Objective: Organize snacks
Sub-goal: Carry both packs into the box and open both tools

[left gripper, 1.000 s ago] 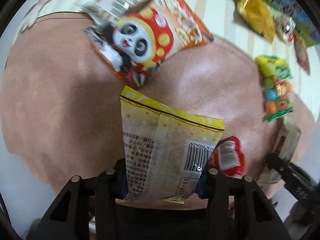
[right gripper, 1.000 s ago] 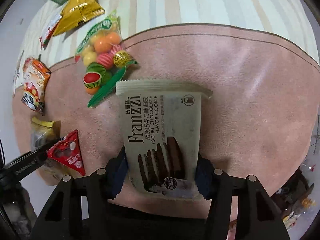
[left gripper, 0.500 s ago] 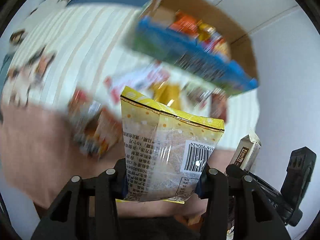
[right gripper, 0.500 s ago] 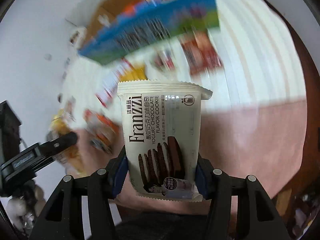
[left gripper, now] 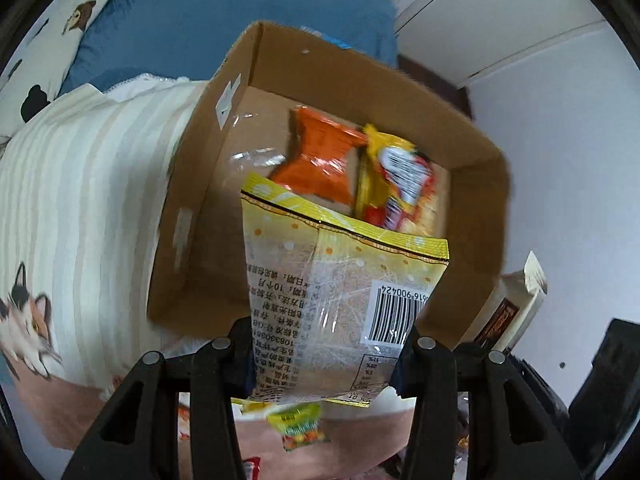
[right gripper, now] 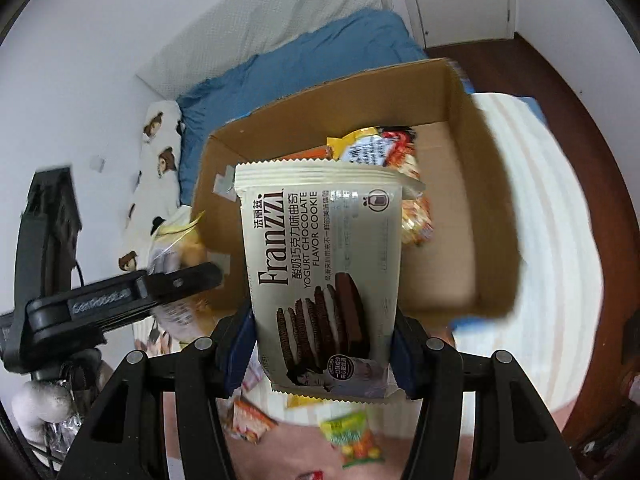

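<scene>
Now the left gripper (left gripper: pixel 324 354) fingers clamp a yellow snack bag (left gripper: pixel 340 296) and the right gripper (right gripper: pixel 324 348) fingers clamp a Franzzi cookie pack (right gripper: pixel 324 264), both above the cardboard box (left gripper: pixel 476 216).

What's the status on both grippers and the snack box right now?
Left gripper shut on yellow snack packet. Right gripper shut on Franzzi cookie pack. Both above open cardboard box, orange packet already inside. Nothing blocking.

open-topped cardboard box (left gripper: pixel 188 200), left floor bare, orange packet (left gripper: pixel 320 160) and yellow noodle packet (left gripper: pixel 396 184) filling its far right corner
</scene>
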Action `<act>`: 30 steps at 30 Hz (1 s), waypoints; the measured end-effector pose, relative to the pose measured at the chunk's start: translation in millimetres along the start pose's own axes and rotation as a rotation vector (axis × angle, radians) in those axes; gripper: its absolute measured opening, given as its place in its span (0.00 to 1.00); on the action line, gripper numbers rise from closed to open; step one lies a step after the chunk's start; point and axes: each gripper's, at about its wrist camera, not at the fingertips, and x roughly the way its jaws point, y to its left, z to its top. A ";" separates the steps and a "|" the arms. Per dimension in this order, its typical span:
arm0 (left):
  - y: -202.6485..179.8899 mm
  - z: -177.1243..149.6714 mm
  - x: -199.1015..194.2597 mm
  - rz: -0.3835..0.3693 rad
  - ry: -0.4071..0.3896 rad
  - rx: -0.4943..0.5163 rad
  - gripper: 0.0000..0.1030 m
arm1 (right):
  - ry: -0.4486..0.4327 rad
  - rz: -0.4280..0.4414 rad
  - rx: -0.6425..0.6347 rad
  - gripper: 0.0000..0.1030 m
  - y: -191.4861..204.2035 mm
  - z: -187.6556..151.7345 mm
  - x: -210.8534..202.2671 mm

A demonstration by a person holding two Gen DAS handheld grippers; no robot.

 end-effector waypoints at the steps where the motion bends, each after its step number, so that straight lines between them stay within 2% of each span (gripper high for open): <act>1: 2.3 9.7 8.9 0.015 0.019 -0.009 0.43 | 0.021 -0.005 0.002 0.59 2.9 7.9 14.6; 7: 16.1 46.6 55.9 0.053 0.120 -0.041 0.43 | 0.134 -0.020 0.013 0.59 11.0 29.3 84.6; 14: 23.7 57.2 81.9 0.091 0.177 -0.016 0.43 | 0.191 -0.040 -0.001 0.59 12.6 37.0 125.8; 17: 23.7 56.4 91.1 0.107 0.220 0.017 0.45 | 0.270 -0.052 -0.009 0.64 12.8 38.4 140.9; 18: 23.8 56.1 92.1 0.124 0.214 0.032 0.48 | 0.287 -0.065 -0.013 0.70 12.3 36.0 139.7; 19: 24.9 56.0 90.9 0.131 0.198 0.032 0.52 | 0.294 -0.071 -0.020 0.90 12.9 36.2 141.9; 20: 26.5 55.8 89.3 0.129 0.185 0.030 0.67 | 0.289 -0.070 -0.026 0.97 13.4 36.2 140.6; 23: 29.9 53.6 83.5 0.106 0.162 0.027 0.71 | 0.276 -0.091 -0.048 0.97 15.4 36.8 135.2; 27: 24.2 45.5 78.2 0.111 0.148 0.059 0.83 | 0.261 -0.102 -0.055 0.97 15.2 35.0 127.7; 30: 18.7 38.9 68.3 0.124 0.110 0.084 0.83 | 0.246 -0.105 -0.049 0.97 12.3 32.3 119.2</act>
